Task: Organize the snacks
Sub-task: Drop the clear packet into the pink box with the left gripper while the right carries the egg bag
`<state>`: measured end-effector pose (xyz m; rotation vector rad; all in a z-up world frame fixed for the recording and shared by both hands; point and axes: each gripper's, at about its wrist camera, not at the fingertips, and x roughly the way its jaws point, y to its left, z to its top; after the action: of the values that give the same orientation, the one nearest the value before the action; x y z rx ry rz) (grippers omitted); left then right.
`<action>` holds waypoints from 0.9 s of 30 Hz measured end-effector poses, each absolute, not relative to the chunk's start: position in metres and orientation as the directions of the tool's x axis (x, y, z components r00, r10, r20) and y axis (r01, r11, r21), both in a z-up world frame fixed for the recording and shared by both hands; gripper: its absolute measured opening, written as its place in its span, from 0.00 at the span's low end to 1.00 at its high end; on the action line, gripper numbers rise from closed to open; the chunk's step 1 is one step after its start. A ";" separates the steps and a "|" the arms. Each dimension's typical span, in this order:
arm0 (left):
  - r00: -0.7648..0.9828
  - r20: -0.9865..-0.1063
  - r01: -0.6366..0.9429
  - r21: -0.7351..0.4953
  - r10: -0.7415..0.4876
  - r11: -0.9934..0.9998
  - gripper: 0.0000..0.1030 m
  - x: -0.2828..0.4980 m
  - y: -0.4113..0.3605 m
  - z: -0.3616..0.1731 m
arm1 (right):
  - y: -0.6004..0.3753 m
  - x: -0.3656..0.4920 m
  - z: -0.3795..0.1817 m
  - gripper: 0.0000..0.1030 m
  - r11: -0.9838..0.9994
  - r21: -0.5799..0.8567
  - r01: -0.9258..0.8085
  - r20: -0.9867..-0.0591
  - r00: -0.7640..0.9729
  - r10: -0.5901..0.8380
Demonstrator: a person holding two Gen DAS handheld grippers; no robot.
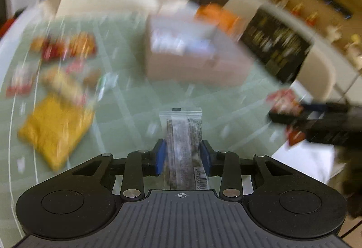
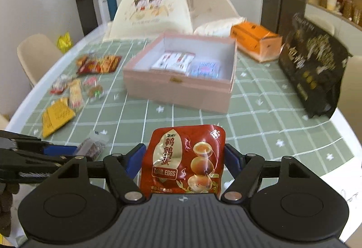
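The right tongs are closed on a red quail-egg pouch, its blue pads pressing both side edges, and the pouch stands upright above the near edge of the desk. The left tongs are clamped on a clear sachet with dark contents, also upright; in the right view that sachet shows at 9 o'clock from the pouch, just above the green checked cloth. At 12 o'clock from the pouch sits the open pink box, with white packets on its left side and bluish ones beside them at 3 o'clock. Loose snacks lie in a group at 10 o'clock, well apart from the box, a yellow packet nearest. An orange carton lies at 1 o'clock behind the box, a black bag at 2 o'clock. The left view is heavily blurred.
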<state>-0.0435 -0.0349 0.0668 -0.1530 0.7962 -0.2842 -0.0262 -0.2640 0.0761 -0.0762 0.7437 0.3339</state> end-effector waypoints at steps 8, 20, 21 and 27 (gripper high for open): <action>0.780 -0.512 0.269 -0.243 -0.359 0.932 0.37 0.051 -0.053 0.138 | -0.265 -0.024 0.095 0.72 0.955 0.088 -0.284 -0.632 0.725 0.274; 0.702 -0.581 0.134 -0.461 -0.412 0.878 0.36 0.131 -0.031 0.100 | -0.253 0.011 0.100 0.72 0.971 0.019 -0.240 -0.662 0.725 0.192; 0.697 -0.587 0.117 -0.473 -0.411 0.873 0.36 0.119 -0.023 0.099 | -0.252 0.019 0.103 0.72 0.971 0.011 -0.240 -0.660 0.727 0.187; 0.674 -0.643 0.044 -0.456 -0.363 0.889 0.36 0.029 0.020 0.078 | -0.228 0.094 0.119 0.73 0.966 -0.024 -0.257 -0.608 0.771 0.190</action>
<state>0.0287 0.0200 0.0775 -0.4279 0.8034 -0.2371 0.0942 -0.2277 0.1191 -0.1082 0.6463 0.2423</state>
